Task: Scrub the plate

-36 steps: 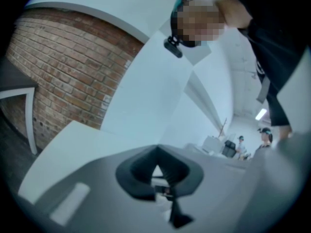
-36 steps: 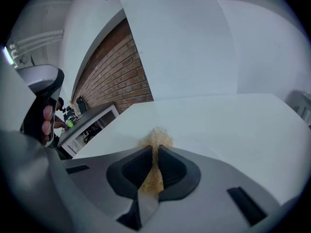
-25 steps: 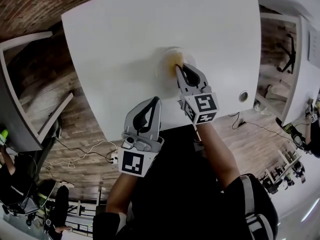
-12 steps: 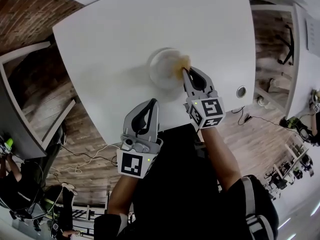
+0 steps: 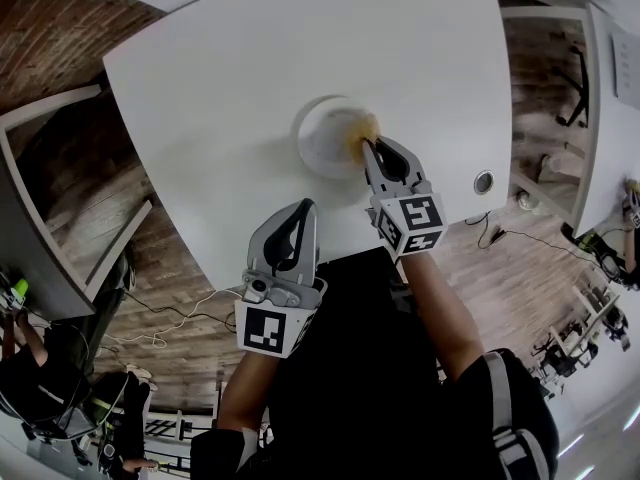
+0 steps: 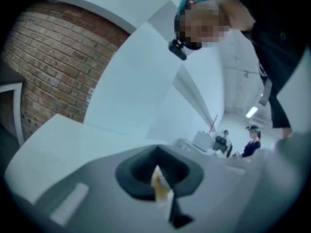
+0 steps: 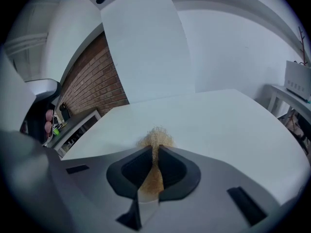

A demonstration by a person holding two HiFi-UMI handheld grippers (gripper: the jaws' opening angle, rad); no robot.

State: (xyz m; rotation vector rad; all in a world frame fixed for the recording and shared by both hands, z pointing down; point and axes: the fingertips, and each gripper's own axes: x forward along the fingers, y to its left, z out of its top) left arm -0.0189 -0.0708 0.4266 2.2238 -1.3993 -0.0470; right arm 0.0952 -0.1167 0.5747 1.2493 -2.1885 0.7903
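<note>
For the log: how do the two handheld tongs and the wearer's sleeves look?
Both the left tongs and right tongs are grey with black-lined, tapering jaws, and each carries a white cube printed with black square markers. The person wears a dark top; the right sleeve has pale stripes.

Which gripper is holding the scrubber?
The right gripper, shut on the tan scrubber at the plate; the left gripper sits short of the plate.

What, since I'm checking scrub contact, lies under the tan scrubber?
The white plate, on the table. The right gripper holds the scrubber there; the spot beneath is covered.
</note>
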